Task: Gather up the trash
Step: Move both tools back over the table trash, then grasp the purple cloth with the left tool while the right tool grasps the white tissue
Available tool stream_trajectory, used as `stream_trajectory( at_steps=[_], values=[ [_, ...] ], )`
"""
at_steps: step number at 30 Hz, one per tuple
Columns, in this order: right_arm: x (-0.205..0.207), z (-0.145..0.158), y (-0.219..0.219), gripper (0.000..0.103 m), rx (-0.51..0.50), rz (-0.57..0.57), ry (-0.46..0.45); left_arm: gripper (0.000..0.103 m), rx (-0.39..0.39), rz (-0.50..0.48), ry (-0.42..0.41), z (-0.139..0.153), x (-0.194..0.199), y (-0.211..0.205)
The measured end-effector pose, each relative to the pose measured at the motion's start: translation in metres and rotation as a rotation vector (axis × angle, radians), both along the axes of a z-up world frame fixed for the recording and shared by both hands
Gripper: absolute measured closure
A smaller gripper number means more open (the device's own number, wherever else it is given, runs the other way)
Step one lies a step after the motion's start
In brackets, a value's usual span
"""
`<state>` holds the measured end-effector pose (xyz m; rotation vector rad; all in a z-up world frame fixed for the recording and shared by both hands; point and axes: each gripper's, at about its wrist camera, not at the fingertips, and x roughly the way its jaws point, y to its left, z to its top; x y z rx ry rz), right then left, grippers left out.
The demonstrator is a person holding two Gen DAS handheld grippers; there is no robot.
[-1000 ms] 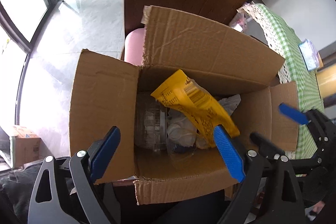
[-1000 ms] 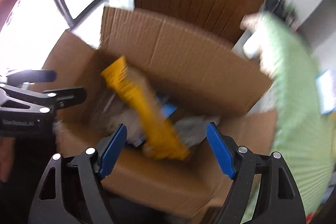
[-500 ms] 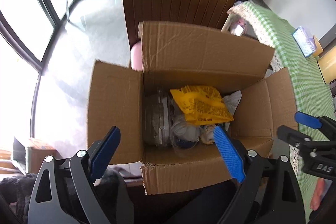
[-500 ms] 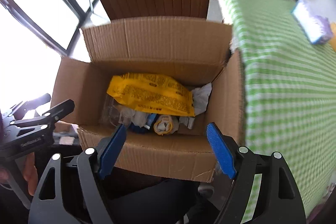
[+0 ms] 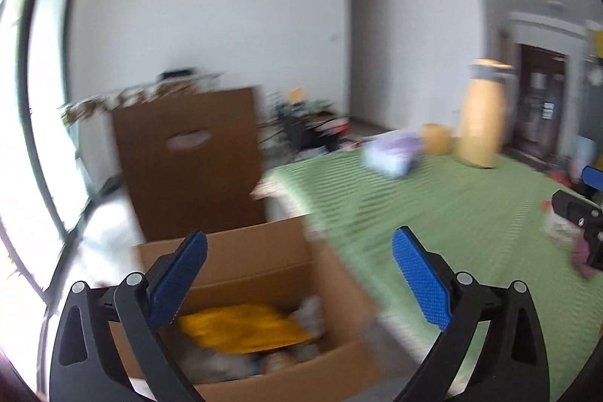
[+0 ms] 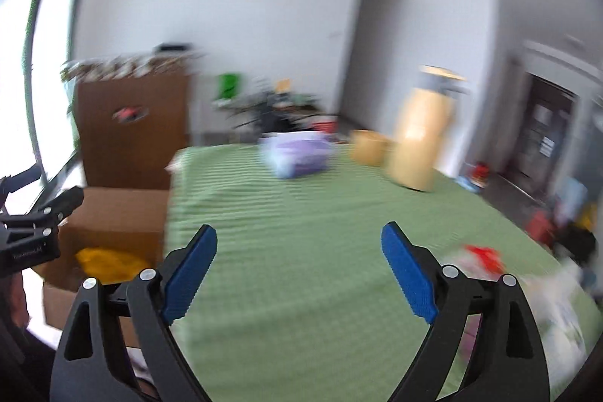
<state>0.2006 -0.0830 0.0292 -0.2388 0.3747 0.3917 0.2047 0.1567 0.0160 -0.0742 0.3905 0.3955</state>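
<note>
Yellow wrapper (image 5: 241, 326) lies in cardboard box (image 5: 264, 259) at 6 o'clock. Left gripper (image 5: 299, 279) and right gripper (image 6: 299, 274) opening, nothing between jaws. Remaining: blurred litter (image 6: 486, 257) on green tablecloth (image 6: 301, 213), 4 o'clock

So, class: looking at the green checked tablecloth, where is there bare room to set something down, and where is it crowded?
Bare: the wide stretch of green tablecloth between the cardboard box and the purple packet. Crowded: the far end by the tan container, and the near right corner with blurred red-and-white litter.
</note>
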Motion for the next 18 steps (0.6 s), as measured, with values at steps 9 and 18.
stream_trajectory(
  at_steps=[9,18],
  values=[
    [-0.01,0.005,-0.193,0.014,-0.033,-0.39,-0.006,0.008,-0.025,-0.36,0.047,-0.002,0.063,-0.151],
    [-0.028,0.007,-0.281,0.014,0.022,-0.542,-0.006,0.008,-0.065,-0.593,0.184,-0.025,0.105,-0.258]
  ],
)
